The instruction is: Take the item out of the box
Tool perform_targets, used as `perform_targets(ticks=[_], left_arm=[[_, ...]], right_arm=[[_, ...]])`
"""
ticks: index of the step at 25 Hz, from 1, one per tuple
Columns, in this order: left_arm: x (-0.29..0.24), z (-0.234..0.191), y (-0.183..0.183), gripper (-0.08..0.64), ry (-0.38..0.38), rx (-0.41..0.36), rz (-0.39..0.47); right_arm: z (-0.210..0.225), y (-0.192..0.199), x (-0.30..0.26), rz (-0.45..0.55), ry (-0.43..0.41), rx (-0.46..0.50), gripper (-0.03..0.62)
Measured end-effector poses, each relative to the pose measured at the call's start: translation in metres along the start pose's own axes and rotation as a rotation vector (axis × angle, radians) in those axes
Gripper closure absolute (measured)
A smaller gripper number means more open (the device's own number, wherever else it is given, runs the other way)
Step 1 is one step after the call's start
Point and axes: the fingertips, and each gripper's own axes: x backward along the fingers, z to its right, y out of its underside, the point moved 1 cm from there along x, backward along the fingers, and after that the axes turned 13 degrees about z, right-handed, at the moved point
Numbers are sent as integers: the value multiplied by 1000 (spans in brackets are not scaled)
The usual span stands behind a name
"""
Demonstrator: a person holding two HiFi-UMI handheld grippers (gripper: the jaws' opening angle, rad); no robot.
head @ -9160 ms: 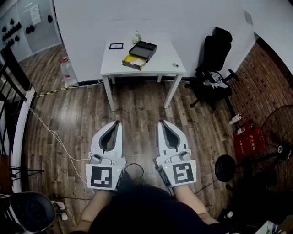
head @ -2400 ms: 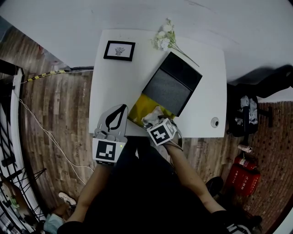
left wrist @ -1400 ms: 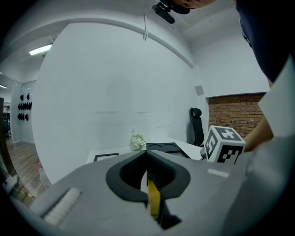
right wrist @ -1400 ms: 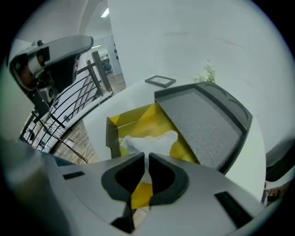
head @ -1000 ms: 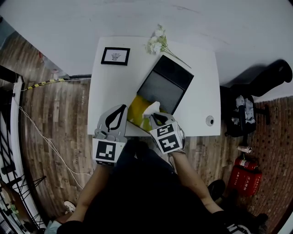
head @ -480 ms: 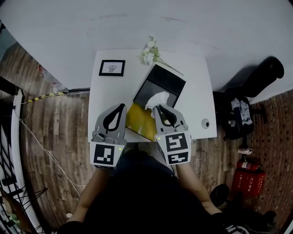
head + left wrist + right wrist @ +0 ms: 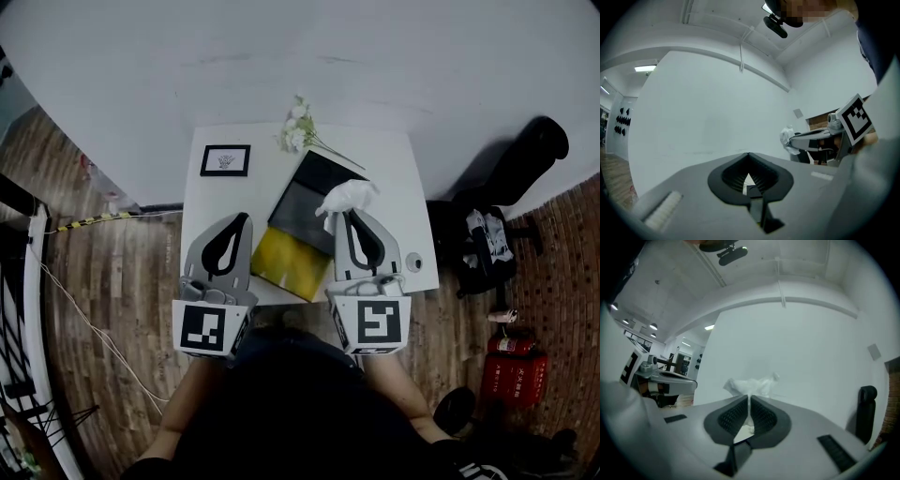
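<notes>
A black box (image 7: 307, 202) lies on the white table (image 7: 384, 169), and its yellow tray (image 7: 281, 261) is slid out toward me. My right gripper (image 7: 351, 214) is shut on a crumpled white item (image 7: 347, 194), held in the air over the box's right side. In the right gripper view the white item (image 7: 751, 385) bunches out past the closed jaws of the right gripper (image 7: 749, 397), which points level at the wall. My left gripper (image 7: 241, 218) hovers left of the box, shut and with nothing in it. In the left gripper view the left gripper (image 7: 748, 154) also faces the wall.
A framed picture (image 7: 225, 159) and a sprig of white flowers (image 7: 298, 127) lie at the table's far side. A small round object (image 7: 413, 262) sits near its right edge. A black office chair (image 7: 511, 173) stands right of the table, with a red item (image 7: 520, 370) on the wood floor.
Both grippers have risen, the right one more. The right gripper has lifted the white item up out of the yellow tray and tipped from pointing down to level.
</notes>
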Motion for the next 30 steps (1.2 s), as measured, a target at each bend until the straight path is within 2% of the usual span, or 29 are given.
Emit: perform_targets(ticks=[9, 19, 30], left_arm=[[-1, -4, -29, 549, -15, -8, 66], [-3, -7, -39, 549, -25, -17, 80], [-2, 3, -39, 549, -41, -32, 76]], right_arm=[[19, -30, 5, 126, 70, 11, 568], [28, -33, 4, 141, 92, 0, 568], [35, -31, 8, 158, 73, -19, 568]])
